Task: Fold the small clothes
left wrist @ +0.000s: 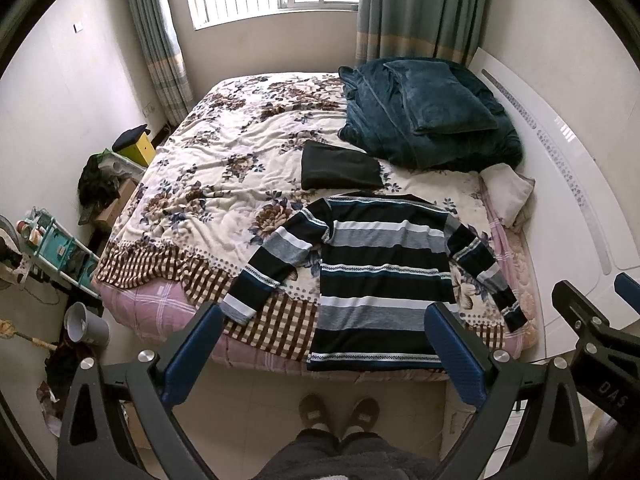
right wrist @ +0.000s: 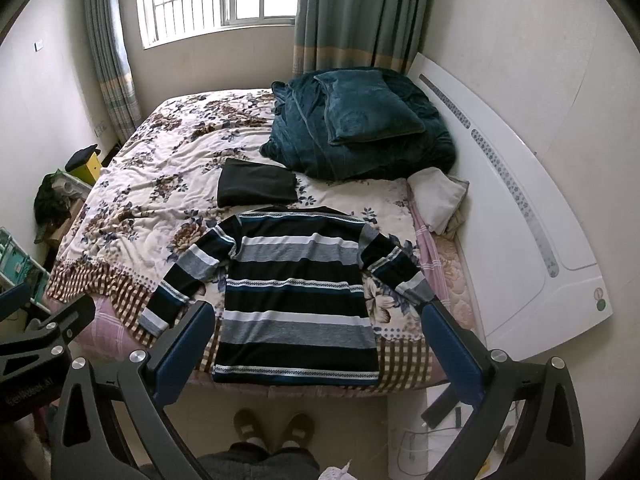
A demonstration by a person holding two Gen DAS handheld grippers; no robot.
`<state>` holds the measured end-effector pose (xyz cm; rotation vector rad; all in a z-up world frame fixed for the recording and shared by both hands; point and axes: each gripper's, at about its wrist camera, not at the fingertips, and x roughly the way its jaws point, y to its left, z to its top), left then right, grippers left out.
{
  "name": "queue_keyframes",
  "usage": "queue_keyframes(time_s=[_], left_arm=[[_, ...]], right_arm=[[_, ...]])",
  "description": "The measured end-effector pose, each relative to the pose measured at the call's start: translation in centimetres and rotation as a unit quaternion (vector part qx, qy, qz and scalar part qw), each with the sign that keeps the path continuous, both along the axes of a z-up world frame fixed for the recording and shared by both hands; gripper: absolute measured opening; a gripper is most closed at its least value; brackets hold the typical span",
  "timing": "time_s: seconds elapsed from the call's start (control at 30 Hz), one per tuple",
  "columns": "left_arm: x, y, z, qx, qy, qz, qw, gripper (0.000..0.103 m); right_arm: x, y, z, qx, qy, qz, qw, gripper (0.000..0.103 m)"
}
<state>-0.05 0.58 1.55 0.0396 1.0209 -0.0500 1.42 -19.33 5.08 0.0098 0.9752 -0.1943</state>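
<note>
A striped long-sleeved sweater (left wrist: pixel 380 276) in black, grey, white and teal lies flat on the bed, sleeves spread, hem at the near edge; it also shows in the right wrist view (right wrist: pixel 296 292). A folded black garment (left wrist: pixel 340 166) lies just beyond its collar, also in the right wrist view (right wrist: pixel 256 182). My left gripper (left wrist: pixel 324 312) is open and empty, held above the hem, off the cloth. My right gripper (right wrist: pixel 316 312) is open and empty too, above the near edge of the bed.
The bed (left wrist: pixel 224 152) has a floral cover. A teal blanket pile with a pillow (left wrist: pixel 428 112) sits at the far right, next to a white headboard (left wrist: pixel 568 184). A white cloth (left wrist: pixel 508 192) lies beside it. A bin (left wrist: pixel 84 324) and shelves (left wrist: pixel 60 252) stand left. The person's feet (left wrist: pixel 340 412) are below.
</note>
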Motion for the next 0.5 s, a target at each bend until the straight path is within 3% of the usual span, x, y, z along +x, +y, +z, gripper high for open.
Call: queue_keyframes(time_s=[0.5], left_arm=[[-0.06, -0.03, -0.09, -0.001, -0.001, -0.001, 1.0, 0.103]], right_arm=[[-0.14, 0.29, 0.17, -0.001, -0.001, 0.0, 1.0, 0.103]])
